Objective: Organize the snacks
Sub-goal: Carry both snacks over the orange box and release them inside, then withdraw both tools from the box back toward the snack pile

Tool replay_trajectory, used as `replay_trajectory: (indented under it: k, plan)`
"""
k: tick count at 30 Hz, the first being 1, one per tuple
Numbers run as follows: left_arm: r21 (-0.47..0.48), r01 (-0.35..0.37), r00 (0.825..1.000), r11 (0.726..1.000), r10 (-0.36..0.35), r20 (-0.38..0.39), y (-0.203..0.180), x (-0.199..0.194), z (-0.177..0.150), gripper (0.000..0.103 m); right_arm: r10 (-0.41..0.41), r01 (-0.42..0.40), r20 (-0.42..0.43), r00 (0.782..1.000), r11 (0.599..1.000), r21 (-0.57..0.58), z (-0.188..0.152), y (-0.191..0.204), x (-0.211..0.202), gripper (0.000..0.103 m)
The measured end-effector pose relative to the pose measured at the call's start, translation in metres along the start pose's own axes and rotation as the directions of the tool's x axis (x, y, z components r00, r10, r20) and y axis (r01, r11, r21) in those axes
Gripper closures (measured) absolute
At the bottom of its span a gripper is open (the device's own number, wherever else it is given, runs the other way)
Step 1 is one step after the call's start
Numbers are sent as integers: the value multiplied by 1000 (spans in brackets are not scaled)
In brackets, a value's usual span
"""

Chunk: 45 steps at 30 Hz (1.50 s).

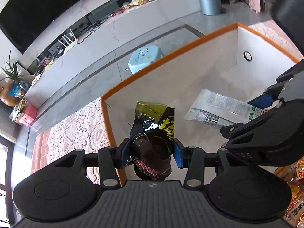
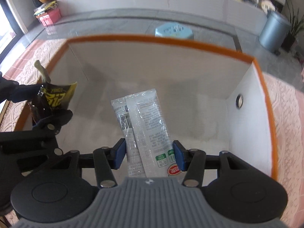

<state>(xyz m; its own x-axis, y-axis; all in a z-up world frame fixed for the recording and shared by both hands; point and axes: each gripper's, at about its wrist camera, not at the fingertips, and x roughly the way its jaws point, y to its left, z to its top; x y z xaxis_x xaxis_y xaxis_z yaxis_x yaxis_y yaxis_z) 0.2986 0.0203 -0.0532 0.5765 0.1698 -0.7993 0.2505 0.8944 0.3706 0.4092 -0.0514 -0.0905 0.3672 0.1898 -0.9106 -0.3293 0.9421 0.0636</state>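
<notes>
Inside the orange-rimmed box (image 2: 266, 87), the left gripper (image 1: 152, 154) clamped a dark snack bag (image 1: 153, 129) by its left wall, while the right gripper (image 2: 150, 156) clamped a clear packet (image 2: 144, 125).

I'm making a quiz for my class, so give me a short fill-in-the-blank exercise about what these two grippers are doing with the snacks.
1. The left gripper is shut on a black and ____ snack bag.
2. The right gripper holds a ____ packet printed with small text.
3. Both snacks are over a white box with an ____ rim.

Missing words: yellow; clear; orange

Orange-rimmed box (image 2: 266, 95) on lace tablecloth (image 1: 76, 125)
</notes>
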Motion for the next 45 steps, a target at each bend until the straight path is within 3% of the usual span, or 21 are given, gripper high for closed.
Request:
replay_trajectory:
  k: [8, 16, 26, 29, 36, 39, 45]
  plan:
    - [35, 17, 999, 999, -16, -52, -7, 16, -1, 47, 6, -4, -77, 997, 1000, 27, -1, -1, 15, 52]
    - [12, 28, 997, 1000, -28, -65, -10, 15, -2, 40, -9, 11, -85, 996, 1000, 25, -2, -1, 13, 51]
    - [53, -55, 998, 997, 56, -10, -12, -6, -2, 32, -27, 29, -57, 998, 999, 30, 0, -3, -5, 42]
    - [46, -81, 996, 996, 80, 27, -15, -22, -6, 30, -35, 36, -14, 999, 999, 24, -2, -3, -23, 31]
    - [-7, -137, 984, 991, 137, 111, -13, -59, -6, 29, -66, 68, 114, 991, 998, -12, -14, 0, -73, 30]
    - [-29, -152, 979, 988, 155, 134, -13, -74, -10, 28, -61, 64, 178, 982, 998, -11, -23, -1, -99, 25]
    - [-90, -173, 964, 981, 187, 189, -13, -105, -18, 28, -52, 63, 302, 952, 998, -27, -46, -2, -147, 24]
